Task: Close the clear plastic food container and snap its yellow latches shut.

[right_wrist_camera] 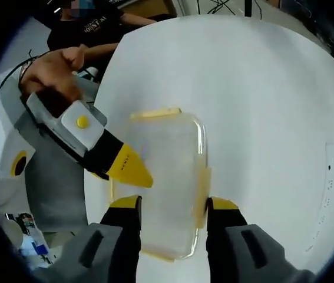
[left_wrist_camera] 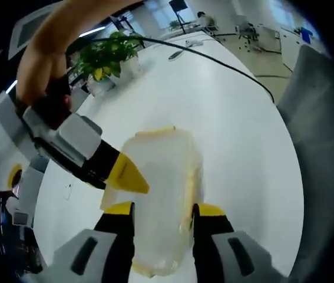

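Both tongs (left_wrist_camera: 163, 211) (right_wrist_camera: 172, 206) stood released astride the light, slick, flexible container (left_wrist_camera: 161, 194) (right_wrist_camera: 164, 177), best pressed at its latches (right_wrist_camera: 203, 197).

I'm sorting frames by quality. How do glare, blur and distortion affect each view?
Left gripper view: the container is washed out and soft against the bright white table, and fisheye bends the table edge. Right gripper view: sharper, the container rim and yellow latch read clearly, with even light.

White table (left_wrist_camera: 225, 118) (perhaps office behind)
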The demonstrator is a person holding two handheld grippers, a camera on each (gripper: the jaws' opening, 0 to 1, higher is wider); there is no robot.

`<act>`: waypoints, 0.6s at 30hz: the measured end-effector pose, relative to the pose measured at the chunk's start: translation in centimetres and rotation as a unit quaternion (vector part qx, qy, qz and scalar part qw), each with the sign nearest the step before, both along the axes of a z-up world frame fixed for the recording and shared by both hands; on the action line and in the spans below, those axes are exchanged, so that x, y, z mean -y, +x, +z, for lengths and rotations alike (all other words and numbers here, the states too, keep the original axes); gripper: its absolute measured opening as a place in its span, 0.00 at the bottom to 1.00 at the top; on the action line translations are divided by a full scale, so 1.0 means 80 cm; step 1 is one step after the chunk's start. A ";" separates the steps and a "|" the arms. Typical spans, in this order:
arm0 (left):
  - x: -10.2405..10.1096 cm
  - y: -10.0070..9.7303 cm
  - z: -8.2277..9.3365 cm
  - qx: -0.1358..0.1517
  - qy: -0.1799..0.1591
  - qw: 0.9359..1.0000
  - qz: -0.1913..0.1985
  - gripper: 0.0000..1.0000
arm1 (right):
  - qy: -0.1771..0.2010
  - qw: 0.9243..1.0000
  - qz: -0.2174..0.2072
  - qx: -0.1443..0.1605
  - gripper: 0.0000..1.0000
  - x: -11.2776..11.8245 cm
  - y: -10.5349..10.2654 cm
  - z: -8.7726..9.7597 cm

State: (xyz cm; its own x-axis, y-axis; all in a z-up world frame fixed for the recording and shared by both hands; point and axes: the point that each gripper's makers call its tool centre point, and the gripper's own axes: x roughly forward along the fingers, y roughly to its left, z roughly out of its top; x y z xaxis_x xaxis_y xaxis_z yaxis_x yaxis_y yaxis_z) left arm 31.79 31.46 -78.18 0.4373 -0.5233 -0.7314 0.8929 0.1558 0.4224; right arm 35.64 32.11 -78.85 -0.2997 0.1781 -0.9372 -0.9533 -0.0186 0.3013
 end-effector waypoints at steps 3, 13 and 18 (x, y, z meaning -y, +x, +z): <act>0.000 0.000 0.000 0.000 -0.001 1.000 -0.002 0.33 | 0.000 1.000 0.003 -0.006 0.39 0.000 -0.001 0.000; 0.001 -0.002 0.000 0.006 -0.002 1.000 -0.001 0.33 | -0.006 1.000 0.013 -0.015 0.37 0.005 0.001 0.003; 0.002 -0.001 0.000 0.004 0.001 1.000 0.000 0.33 | -0.017 1.000 0.009 -0.009 0.38 0.006 -0.001 0.003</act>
